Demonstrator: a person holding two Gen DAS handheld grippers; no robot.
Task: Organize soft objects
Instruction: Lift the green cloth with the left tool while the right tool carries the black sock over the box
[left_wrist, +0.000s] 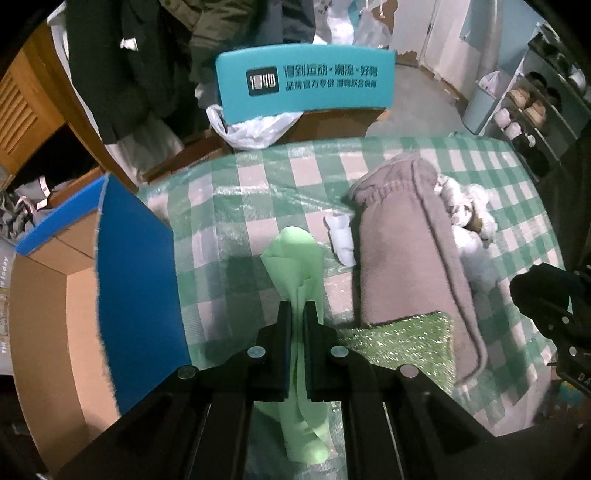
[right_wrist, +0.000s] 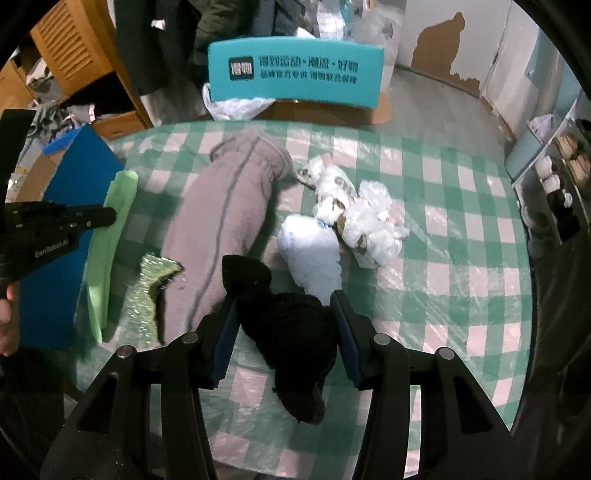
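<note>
My left gripper (left_wrist: 297, 308) is shut on a light green cloth (left_wrist: 295, 254) and holds it above the checked table, next to the open cardboard box with a blue flap (left_wrist: 136, 280). The same cloth (right_wrist: 110, 236) shows in the right wrist view, pinched by the left gripper (right_wrist: 110, 216). My right gripper (right_wrist: 282, 302) has its jaws wide around a black fuzzy sock (right_wrist: 291, 332), both pads touching its sides. A grey fleece garment (left_wrist: 402, 251) (right_wrist: 229, 206), a glittery green cloth (left_wrist: 402, 339) (right_wrist: 147, 295) and crumpled white plastic bags (right_wrist: 354, 214) lie on the table.
The table has a green-and-white checked cover (right_wrist: 443, 266). A teal chair back (left_wrist: 306, 83) stands at the far edge with a plastic bag (left_wrist: 251, 129) under it. A shoe rack (left_wrist: 532, 114) is at the right. Dark clothes (left_wrist: 110, 66) hang at the back left.
</note>
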